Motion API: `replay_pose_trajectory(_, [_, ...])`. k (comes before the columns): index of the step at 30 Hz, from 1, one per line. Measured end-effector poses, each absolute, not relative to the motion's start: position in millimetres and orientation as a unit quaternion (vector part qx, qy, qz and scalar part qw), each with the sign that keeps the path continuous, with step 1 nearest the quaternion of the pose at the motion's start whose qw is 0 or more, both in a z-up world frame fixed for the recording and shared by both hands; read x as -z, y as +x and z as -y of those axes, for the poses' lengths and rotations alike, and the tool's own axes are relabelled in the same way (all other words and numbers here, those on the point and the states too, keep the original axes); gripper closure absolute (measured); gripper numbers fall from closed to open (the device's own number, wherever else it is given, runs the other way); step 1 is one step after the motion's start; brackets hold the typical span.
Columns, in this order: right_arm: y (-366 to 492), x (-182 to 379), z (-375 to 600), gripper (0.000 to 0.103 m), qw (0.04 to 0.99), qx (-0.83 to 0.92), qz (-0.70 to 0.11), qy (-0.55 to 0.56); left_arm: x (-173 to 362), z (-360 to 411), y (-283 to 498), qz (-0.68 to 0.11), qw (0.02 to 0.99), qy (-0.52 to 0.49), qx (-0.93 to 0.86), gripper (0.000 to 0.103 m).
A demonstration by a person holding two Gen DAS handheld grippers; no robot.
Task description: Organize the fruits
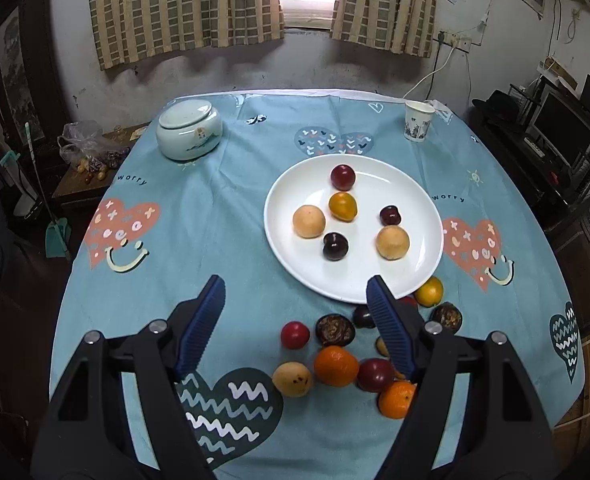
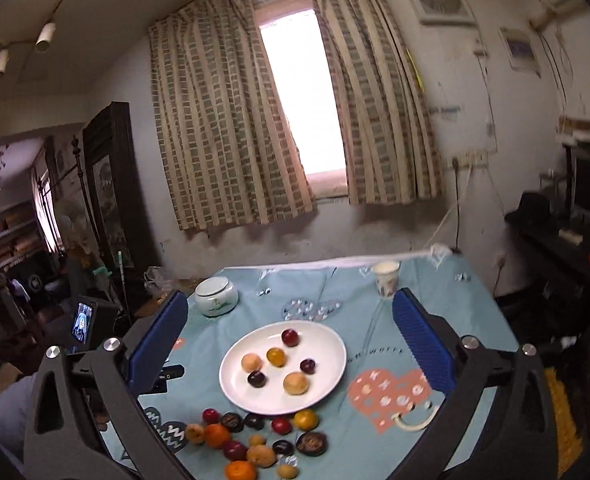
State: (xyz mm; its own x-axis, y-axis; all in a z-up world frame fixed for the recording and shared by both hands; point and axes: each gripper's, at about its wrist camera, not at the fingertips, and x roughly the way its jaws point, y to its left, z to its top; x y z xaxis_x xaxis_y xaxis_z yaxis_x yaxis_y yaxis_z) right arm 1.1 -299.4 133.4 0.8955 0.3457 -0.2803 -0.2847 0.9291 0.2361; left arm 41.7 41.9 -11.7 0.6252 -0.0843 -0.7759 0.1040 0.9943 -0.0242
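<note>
A white plate (image 1: 295, 280) holds several small fruits: red, orange, tan and dark ones; it also shows in the right wrist view (image 2: 327, 384). Loose fruits lie on the cloth in front of it, among them an orange tangerine (image 1: 335, 365), a red plum (image 1: 295, 335) and a dark brown fruit (image 1: 335, 330); the same cluster (image 2: 255, 440) shows in the right wrist view. My left gripper (image 1: 295, 290) is open and empty, low over the table just left of the cluster. My right gripper (image 2: 289, 308) is open and empty, held high above the table.
A lidded pale ceramic jar (image 1: 189, 131) stands at the back left and a paper cup (image 1: 418, 121) at the back right of the blue patterned tablecloth (image 1: 199, 216). A side table with bagged fruit (image 1: 91, 156) is at the left. Shelves with electronics (image 1: 555, 140) stand right.
</note>
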Motion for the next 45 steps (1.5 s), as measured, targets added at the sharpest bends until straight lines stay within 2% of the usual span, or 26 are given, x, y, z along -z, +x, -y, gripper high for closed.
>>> replay_pose_trajectory(7, [0.9, -105.4, 276.7, 0.001, 0.933, -0.248, -0.229, 0.124, 21.9, -52.0, 32.2, -0.442, 0.896, 0.007, 0.040, 0.026])
replay_pose_trajectory(16, [27.3, -18.8, 261.1, 0.001, 0.880, -0.224, -0.390, 0.156, 39.8, -63.4, 22.5, -0.462, 0.886, 0.004, 0.032, 0.025])
replay_pose_trajectory(19, [27.3, 5.6, 263.1, 0.001, 0.871, -0.205, -0.417, 0.160, 47.2, -76.7, 20.5, -0.470, 0.882, -0.005, 0.018, 0.025])
replay_pose_trajectory(27, [24.1, 47.3, 258.0, 0.002, 0.856, -0.200, -0.457, 0.137, 67.9, -93.4, 7.5, -0.494, 0.869, -0.010, 0.013, 0.025])
replay_pose_trajectory(33, [26.5, 83.3, 248.4, 0.002, 0.822, -0.212, -0.517, 0.111, 86.7, -63.4, -4.3, -0.517, 0.854, 0.010, 0.061, 0.025])
replay_pose_trajectory(35, [25.0, 91.0, 245.5, 0.007, 0.815, -0.215, -0.530, 0.095, 93.8, -49.7, -9.9, -0.526, 0.846, 0.023, 0.082, 0.025])
replay_pose_trajectory(38, [23.3, 97.4, 240.5, 0.008, 0.810, -0.218, -0.540, 0.071, 101.7, -29.8, -18.2, -0.532, 0.838, 0.042, 0.112, 0.025])
replay_pose_trajectory(45, [25.5, 112.3, 234.0, 0.008, 0.785, -0.220, -0.572, 0.090, 100.8, -7.0, -28.1, -0.518, 0.839, 0.094, 0.136, 0.025])
